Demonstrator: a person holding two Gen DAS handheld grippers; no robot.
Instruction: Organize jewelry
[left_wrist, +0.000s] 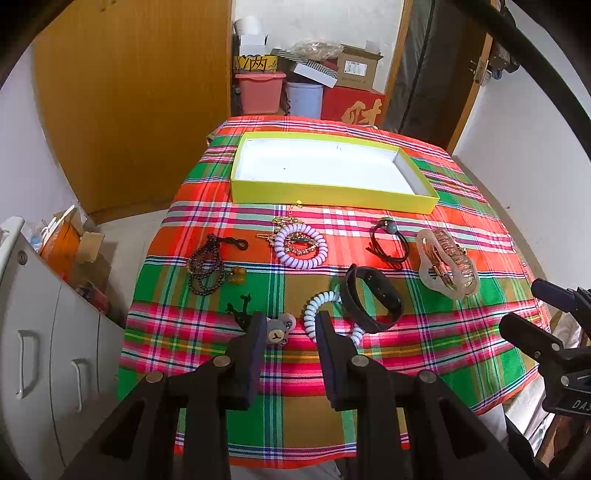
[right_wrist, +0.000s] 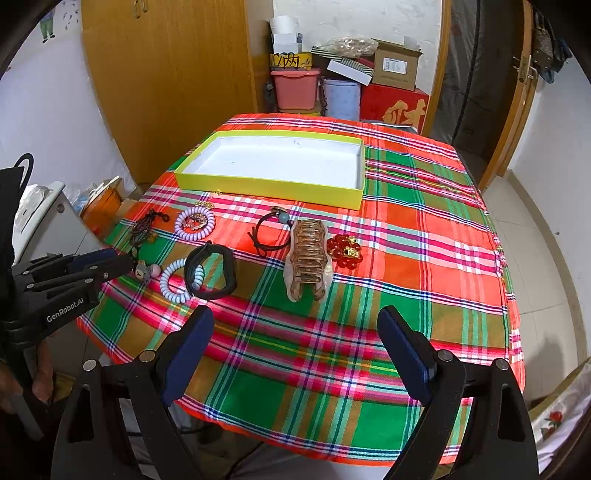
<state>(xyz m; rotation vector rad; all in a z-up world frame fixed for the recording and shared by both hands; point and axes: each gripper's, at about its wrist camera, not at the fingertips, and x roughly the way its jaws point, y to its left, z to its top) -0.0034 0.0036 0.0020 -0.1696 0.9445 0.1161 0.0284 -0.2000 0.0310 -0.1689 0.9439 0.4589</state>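
Observation:
An empty yellow box (left_wrist: 332, 192) (right_wrist: 266, 186) with a white inside lies at the far side of the plaid-covered table. Jewelry lies in front of it: dark beads (left_wrist: 207, 266), a lilac coil tie (left_wrist: 301, 245), a black hair tie (left_wrist: 388, 243), a claw clip (left_wrist: 447, 262) (right_wrist: 308, 254), a black wristband (left_wrist: 371, 299), a pale blue coil tie (left_wrist: 317, 310) and red beads (right_wrist: 345, 251). My left gripper (left_wrist: 291, 325) (right_wrist: 127, 264) is open just above a small bear charm (left_wrist: 279, 330) (right_wrist: 142, 272). Over the near table edge, my right gripper (right_wrist: 295, 319) (left_wrist: 524, 306) stands wide open, holding nothing.
A white cabinet (left_wrist: 48, 332) stands close to the table's left side. A wooden wardrobe (left_wrist: 129, 92) and stacked boxes and bins (right_wrist: 332, 81) are behind the table. A door frame (right_wrist: 517, 110) is at the right. A hand (right_wrist: 40, 376) holds the left gripper's handle.

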